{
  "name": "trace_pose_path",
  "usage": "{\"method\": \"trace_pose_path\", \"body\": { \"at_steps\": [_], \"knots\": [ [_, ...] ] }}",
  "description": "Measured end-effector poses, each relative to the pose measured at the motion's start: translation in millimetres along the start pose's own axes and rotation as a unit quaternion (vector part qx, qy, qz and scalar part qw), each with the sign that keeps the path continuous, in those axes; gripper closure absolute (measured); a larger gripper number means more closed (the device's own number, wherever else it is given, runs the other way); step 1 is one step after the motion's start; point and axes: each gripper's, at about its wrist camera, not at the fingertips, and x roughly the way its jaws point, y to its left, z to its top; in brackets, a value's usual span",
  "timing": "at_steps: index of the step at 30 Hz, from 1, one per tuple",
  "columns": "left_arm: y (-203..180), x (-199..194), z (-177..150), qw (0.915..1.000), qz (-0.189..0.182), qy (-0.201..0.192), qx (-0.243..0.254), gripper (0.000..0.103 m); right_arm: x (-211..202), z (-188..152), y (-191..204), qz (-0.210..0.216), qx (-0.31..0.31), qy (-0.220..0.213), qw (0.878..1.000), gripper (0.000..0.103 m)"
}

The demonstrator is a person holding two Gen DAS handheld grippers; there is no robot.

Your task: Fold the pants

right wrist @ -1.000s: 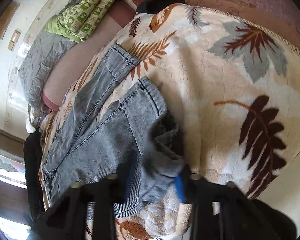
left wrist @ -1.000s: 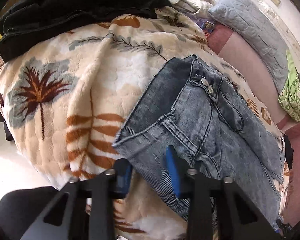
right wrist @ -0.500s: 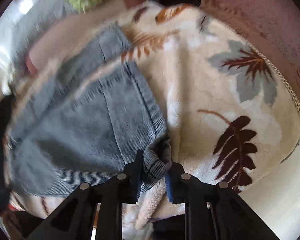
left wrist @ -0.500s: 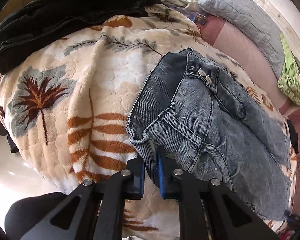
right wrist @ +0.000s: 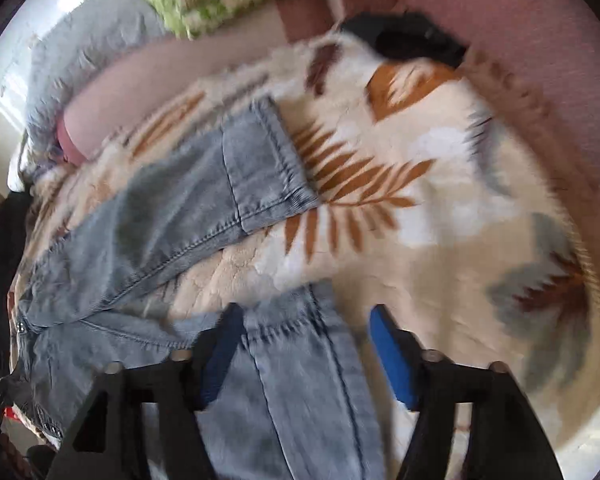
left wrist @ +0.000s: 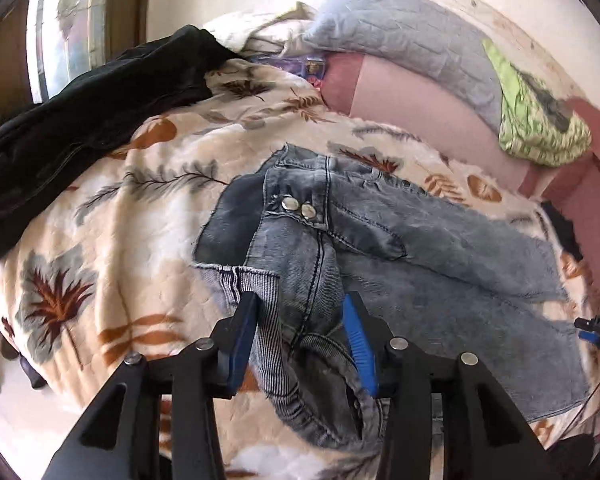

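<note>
Inspecting: your two grippers over a bed, both wrist views, the right one blurred
Pants: grey-blue denim pants (left wrist: 440, 240) lie on the leaf-print blanket (left wrist: 112, 216); waistband with two metal snap buttons (left wrist: 298, 207) points towards the window side; one leg runs flat across the blanket, its hem (right wrist: 268, 168) resting on an orange leaf; the other leg lies nearer you, under the right gripper
Left gripper: your left gripper (left wrist: 302, 332) has just been opening; jaws now stand partly apart; bunched waist denim sits between the blue pads (left wrist: 358, 344), slack, with daylight beside each pad; no grip seen
Right gripper: your right gripper (right wrist: 304, 350) has also just been opening; jaws partly apart; the near leg's hem end passes between the fingers (right wrist: 392, 360); the right pad stands clear of the cloth; contact at the left pad cannot be told through the blur
Surroundings: black garment (left wrist: 84, 120) heaped at the blanket's far edge by the window; grey quilted pillow (left wrist: 412, 44) and green patterned cloth (left wrist: 540, 128) against the wall, well apart from the pants
</note>
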Motion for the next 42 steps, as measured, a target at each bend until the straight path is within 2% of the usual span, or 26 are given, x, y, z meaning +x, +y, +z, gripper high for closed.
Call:
{"method": "trace_pose_path", "body": {
  "at_steps": [3,5,6,8,10,12,13,15,16,17,19,21,24,26,28,29,30,31,32,33,36,39,42],
  "knots": [
    [10,21,-10,0.9987,0.037,0.033,-0.012,0.058,3,-12,16,-0.048,-0.056,-0.008,0.997,0.085],
    [25,23,-16,0.9972,0.048,0.043,-0.038,0.058,-6,-14,23,-0.071,-0.078,-0.027,0.994,0.087],
    [35,17,-20,0.9961,0.064,0.033,-0.050,0.058,-13,-14,28,-0.088,-0.092,-0.046,0.991,0.087],
    [50,10,-25,0.9941,0.081,0.029,-0.067,0.058,-22,-14,32,-0.095,-0.092,-0.068,0.989,0.087],
    [66,7,-32,0.9895,0.105,0.038,-0.093,0.058,-19,-16,39,-0.122,-0.104,-0.082,0.984,0.087],
    [75,5,-37,0.9874,0.102,0.049,-0.110,0.058,-2,-18,47,-0.158,-0.130,-0.080,0.976,0.086],
    [77,0,-37,0.9874,0.101,0.044,-0.114,0.058,5,-19,46,-0.165,-0.133,-0.071,0.975,0.086],
    [73,-17,-34,0.9903,0.091,0.017,-0.103,0.058,13,-17,42,-0.175,-0.133,-0.051,0.974,0.076],
    [68,-25,-32,0.9918,0.087,0.004,-0.094,0.058,8,-18,39,-0.179,-0.129,-0.056,0.974,0.069],
    [61,-32,-28,0.9934,0.081,-0.009,-0.081,0.058,0,-18,37,-0.182,-0.123,-0.064,0.974,0.054],
    [44,-41,-19,0.9965,0.061,-0.026,-0.050,0.058,-21,-20,34,-0.172,-0.113,-0.091,0.974,0.043],
    [28,-41,-11,0.9981,0.042,-0.036,-0.027,0.058,-49,-25,37,-0.162,-0.111,-0.126,0.972,0.043],
    [8,-22,-6,0.9993,0.033,-0.017,-0.007,0.058,-72,-37,47,-0.116,-0.118,-0.142,0.976,0.039],
    [2,5,-16,0.9990,0.040,0.021,0.006,0.058,-65,-43,51,-0.088,-0.130,-0.122,0.980,0.037],
    [3,34,-33,0.9955,0.059,0.073,0.013,0.058,-31,-49,47,-0.076,-0.140,-0.045,0.986,0.035],
    [1,43,-39,0.9942,0.071,0.075,0.030,0.055,-7,-50,39,-0.086,-0.137,0.004,0.987,0.035],
    [-5,38,-41,0.9931,0.086,0.055,0.057,0.054,2,-51,32,-0.072,-0.130,0.007,0.989,0.034],
    [-10,35,-40,0.9915,0.093,0.061,0.068,0.054,-6,-48,31,-0.065,-0.122,-0.006,0.990,0.034],
    [-11,32,-38,0.9915,0.090,0.064,0.068,0.054,-14,-44,33,-0.064,-0.113,-0.004,0.992,0.034],
    [-10,26,-33,0.9936,0.076,0.056,0.062,0.054,-24,-39,34,-0.056,-0.105,-0.014,0.993,0.034],
    [-13,16,-15,0.9953,0.066,0.034,0.061,0.054,-46,-15,31,-0.027,-0.080,-0.044,0.996,0.034],
    [-14,19,21,0.9977,0.036,0.023,0.053,0.054,-52,23,29,-0.011,-0.065,-0.067,0.996,0.034],
    [-10,37,64,0.9990,0.004,0.030,0.034,0.054,-37,67,28,0.021,-0.048,-0.061,0.997,0.034]
  ]
}}
